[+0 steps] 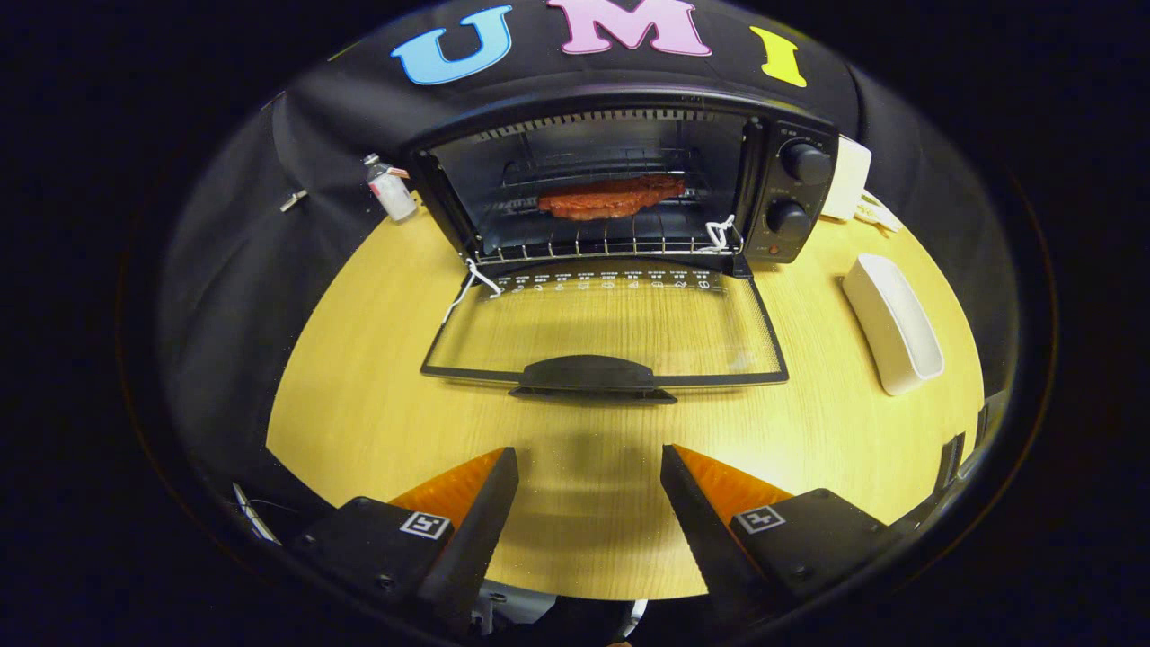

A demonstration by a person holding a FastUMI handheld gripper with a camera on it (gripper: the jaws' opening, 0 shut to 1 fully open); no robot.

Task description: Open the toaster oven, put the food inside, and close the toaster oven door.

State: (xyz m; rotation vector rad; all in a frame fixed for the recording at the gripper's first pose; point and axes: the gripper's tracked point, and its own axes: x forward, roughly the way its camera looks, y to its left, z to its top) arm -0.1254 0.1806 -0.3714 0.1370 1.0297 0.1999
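Toaster oven (620, 180) work is judged nearly done, with only the door left to close; the hand-held gripper (589, 499) is seen spread wide and holding nothing, its two fingers (481, 503) hovering over bare bench (359, 404); just ahead of them lies the door handle (588, 373), a dark bar at the free edge of the glass door (602, 328), which is folded fully down and lies flat, close over the wood.

Beyond the door the food (611, 198), a flat reddish piece, is seen resting on the wire rack (611, 241) inside the open cavity; white string (467, 288) is tied at both front corners of the rack, and one loose end trails down near the door's left hinge.

Several risks are judged from this; the handle sits low against the bench, so a finger may slide over it instead of catching under it, and the door would not be lifted; if the door is pushed off-centre, the light oven may be shoved back along the bench; the loose string could be pinched at the hinge and the door kept ajar; a hard swing could jolt the rack and shift the food.

A white tray (894, 337) lies well apart to the right, and a small bottle (388, 189) stands left of the oven; neither is judged to be in the way.
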